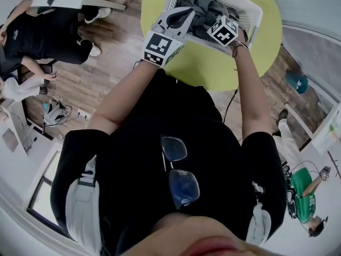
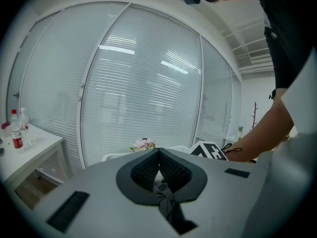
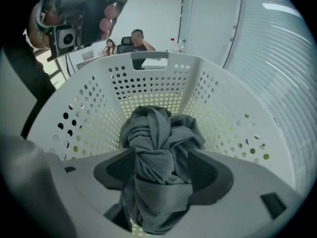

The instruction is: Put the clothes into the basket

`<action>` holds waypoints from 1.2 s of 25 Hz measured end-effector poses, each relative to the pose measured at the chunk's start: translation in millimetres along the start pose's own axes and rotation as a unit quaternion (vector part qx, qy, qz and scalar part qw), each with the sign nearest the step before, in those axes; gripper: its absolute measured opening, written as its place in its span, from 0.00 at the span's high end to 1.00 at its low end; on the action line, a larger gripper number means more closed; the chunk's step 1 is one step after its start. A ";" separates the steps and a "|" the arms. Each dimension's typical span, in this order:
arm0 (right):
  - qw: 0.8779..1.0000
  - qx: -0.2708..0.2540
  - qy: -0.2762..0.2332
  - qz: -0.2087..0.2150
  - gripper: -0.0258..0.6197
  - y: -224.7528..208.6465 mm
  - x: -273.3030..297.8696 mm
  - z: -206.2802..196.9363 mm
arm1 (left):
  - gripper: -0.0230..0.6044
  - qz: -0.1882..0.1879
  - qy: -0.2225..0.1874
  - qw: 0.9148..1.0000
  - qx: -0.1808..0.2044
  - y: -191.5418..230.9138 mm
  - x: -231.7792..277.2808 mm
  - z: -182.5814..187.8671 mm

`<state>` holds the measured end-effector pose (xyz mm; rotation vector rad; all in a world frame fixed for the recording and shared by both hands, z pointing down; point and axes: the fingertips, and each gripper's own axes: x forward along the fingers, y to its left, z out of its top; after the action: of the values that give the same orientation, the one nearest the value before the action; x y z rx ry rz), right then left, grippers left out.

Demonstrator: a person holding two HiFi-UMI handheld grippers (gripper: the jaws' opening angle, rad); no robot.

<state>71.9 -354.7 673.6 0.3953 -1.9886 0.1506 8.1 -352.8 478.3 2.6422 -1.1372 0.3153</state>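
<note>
Pulling away could drag clothes [image 3: 158, 133] from the basket [image 3: 223, 108] — right claw [image 3: 159, 170] clamps them wide, left claw [image 2: 159, 168] pinches them tight.

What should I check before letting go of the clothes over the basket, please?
1. The clothes are within the basket walls: ok.
2. The right gripper has its pads on the clothes: ok.
3. The left gripper pinches a fold of the clothes: ok.
4. The basket stands on the table: ok.
5. The clothes rest on the basket floor: cannot tell.
</note>
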 end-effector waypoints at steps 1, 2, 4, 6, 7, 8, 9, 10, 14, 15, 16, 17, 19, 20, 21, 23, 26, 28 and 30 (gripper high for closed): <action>1.000 0.004 -0.008 -0.008 0.46 -3.7 -7.0 3.1 | 0.96 -0.001 -0.001 1.000 0.001 0.0 0.6 0.8; 1.000 0.010 -0.019 -0.017 0.46 -7.7 -15.1 6.7 | 0.96 -0.003 -0.001 1.000 0.002 -0.1 1.3 1.7; 0.998 0.032 -0.048 -0.031 0.46 -14.6 -34.5 14.0 | 0.96 -0.009 -0.003 1.000 0.005 -1.9 2.6 4.4; 0.994 0.063 -0.080 -0.038 0.47 -18.5 -56.4 20.6 | 0.96 -0.018 -0.008 1.000 0.011 -5.3 2.6 9.1; 0.991 0.080 -0.096 -0.039 0.47 -19.0 -67.6 23.8 | 0.96 -0.022 -0.011 1.000 0.015 -7.1 1.7 11.9; 0.988 0.096 -0.111 -0.041 0.47 -18.7 -79.1 27.0 | 0.96 -0.026 -0.013 0.999 0.018 -8.9 0.3 14.6; 0.985 0.108 -0.125 -0.044 0.47 -17.6 -90.8 30.0 | 0.96 -0.030 -0.015 0.999 0.021 -10.6 -1.4 17.0; 0.982 0.118 -0.139 -0.048 0.47 -16.2 -102.5 32.7 | 0.96 -0.033 -0.016 0.999 0.023 -12.5 -3.2 19.2; 0.965 0.158 -0.198 -0.069 0.47 -12.0 -146.1 41.9 | 0.96 -0.050 -0.024 0.998 0.035 -21.1 -7.3 29.4; 0.960 0.165 -0.212 -0.074 0.47 -11.6 -155.0 44.8 | 0.96 -0.054 -0.026 0.997 0.038 -22.4 -7.6 31.9; 0.956 0.172 -0.226 -0.078 0.48 -11.3 -163.3 48.3 | 0.96 -0.059 -0.029 0.997 0.041 -23.3 -7.8 34.7; 0.951 0.178 -0.240 -0.081 0.49 -10.8 -172.2 51.8 | 0.96 -0.064 -0.032 0.997 0.042 -25.0 -8.2 38.1; 0.937 0.198 -0.275 -0.091 0.51 -7.2 -195.1 56.5 | 0.96 -0.079 -0.040 0.995 0.041 -34.8 -11.6 46.7; 0.927 0.212 -0.293 -0.096 0.53 -3.3 -209.1 56.9 | 0.96 -0.087 -0.044 0.994 0.041 -42.9 -15.3 51.4; 0.918 0.224 -0.312 -0.103 0.55 1.7 -223.5 56.9 | 0.96 -0.094 -0.049 0.994 0.041 -51.2 -19.8 56.0; 0.899 0.239 -0.345 -0.124 0.66 13.6 -252.4 56.6 | 0.96 -0.102 -0.057 0.992 0.047 -66.5 -29.8 64.7; 0.879 0.229 -0.384 -0.165 0.81 40.1 -298.1 54.6 | 0.96 -0.112 -0.066 0.990 0.057 -97.2 -49.9 75.9; 0.866 0.222 -0.411 -0.179 0.87 54.5 -319.1 56.6 | 0.96 -0.119 -0.068 0.988 0.071 -113.1 -61.1 80.7; 0.855 0.217 -0.433 -0.186 0.90 62.2 -331.0 60.0 | 0.96 -0.129 -0.069 0.986 0.085 -123.1 -68.1 84.9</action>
<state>128.9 -244.1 355.0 1.3207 -2.6991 0.1956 61.0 -250.8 360.9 2.9604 -0.8226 0.1904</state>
